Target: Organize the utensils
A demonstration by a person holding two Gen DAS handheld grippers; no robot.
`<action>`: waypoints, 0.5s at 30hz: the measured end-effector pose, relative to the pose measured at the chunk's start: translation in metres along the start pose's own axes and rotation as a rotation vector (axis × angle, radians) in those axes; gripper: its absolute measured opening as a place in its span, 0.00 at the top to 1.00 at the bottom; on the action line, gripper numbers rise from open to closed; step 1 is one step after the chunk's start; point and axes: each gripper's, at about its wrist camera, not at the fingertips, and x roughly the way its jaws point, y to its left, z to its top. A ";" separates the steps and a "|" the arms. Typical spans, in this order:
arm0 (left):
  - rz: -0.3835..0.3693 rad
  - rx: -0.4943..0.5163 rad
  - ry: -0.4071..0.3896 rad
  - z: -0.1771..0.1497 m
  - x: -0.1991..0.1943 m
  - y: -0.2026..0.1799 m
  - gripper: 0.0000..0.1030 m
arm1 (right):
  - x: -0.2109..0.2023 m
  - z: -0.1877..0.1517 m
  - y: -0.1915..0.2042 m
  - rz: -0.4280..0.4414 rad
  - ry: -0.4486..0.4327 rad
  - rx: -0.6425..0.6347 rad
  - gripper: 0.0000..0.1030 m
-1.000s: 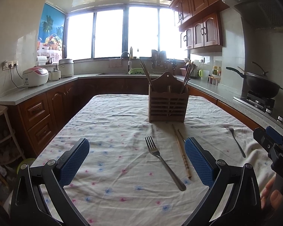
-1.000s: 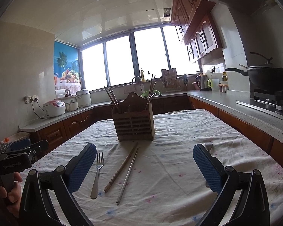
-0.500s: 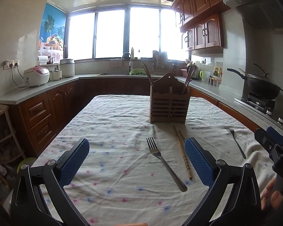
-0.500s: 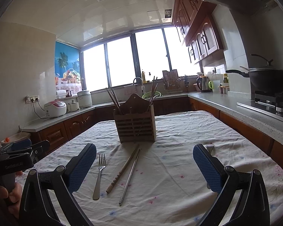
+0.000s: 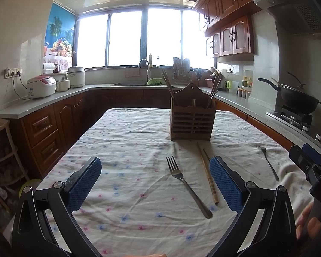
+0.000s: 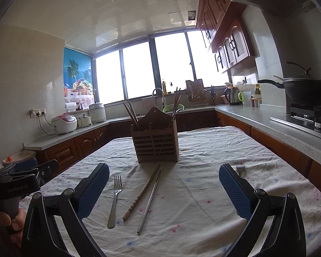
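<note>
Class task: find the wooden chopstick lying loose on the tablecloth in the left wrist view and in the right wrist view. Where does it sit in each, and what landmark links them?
Left wrist view: wooden chopstick right of centre, beside the right fingertip.
Right wrist view: wooden chopstick centre-left, between fork and metal chopstick.
Shared landmark: wooden utensil holder, just beyond its far end.

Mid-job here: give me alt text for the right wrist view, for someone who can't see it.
The open right claw hovers over a floral tablecloth where a fork, a wooden chopstick and a metal chopstick lie before a slatted wooden utensil holder holding chopsticks.
</note>
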 end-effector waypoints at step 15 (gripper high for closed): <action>0.000 0.005 0.000 0.000 0.000 0.000 0.00 | -0.001 0.002 0.003 0.011 -0.011 0.000 0.00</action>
